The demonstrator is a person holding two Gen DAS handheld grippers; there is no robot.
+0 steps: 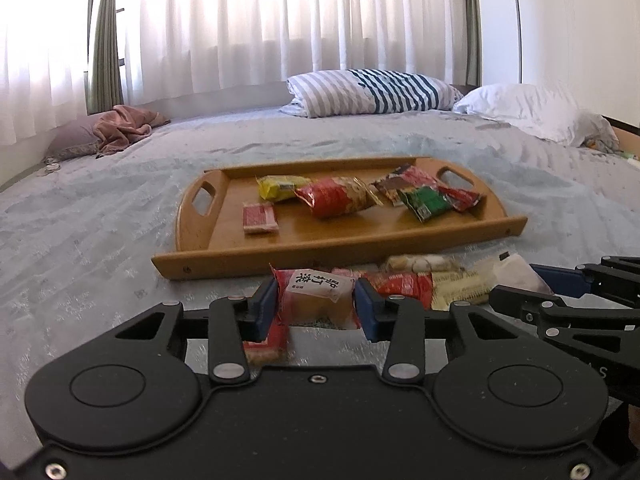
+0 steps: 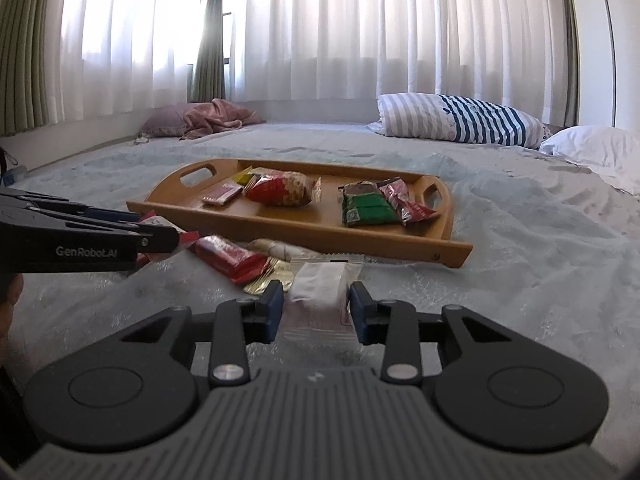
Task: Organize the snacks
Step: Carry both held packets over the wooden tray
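Note:
A wooden tray (image 1: 336, 242) (image 2: 280, 226) lies on the bed and holds several snack packs. Loose snacks lie on the bedspread in front of it. My left gripper (image 1: 316, 304) is shut on a red-and-white snack pack with black characters (image 1: 316, 292); it shows at the left of the right wrist view (image 2: 160, 236). My right gripper (image 2: 316, 308) is shut on a white and clear snack pack (image 2: 320, 292); it shows at the right edge of the left wrist view (image 1: 560, 292). A red pack (image 2: 228, 258), a gold pack (image 2: 272, 280) and a pale pack (image 2: 276, 248) lie between the grippers.
A striped pillow (image 1: 368, 90) and a white pillow (image 1: 536, 112) lie at the head of the bed. A pink blanket on a purple pillow (image 1: 120, 128) lies at the far left. White curtains (image 2: 360, 28) hang behind.

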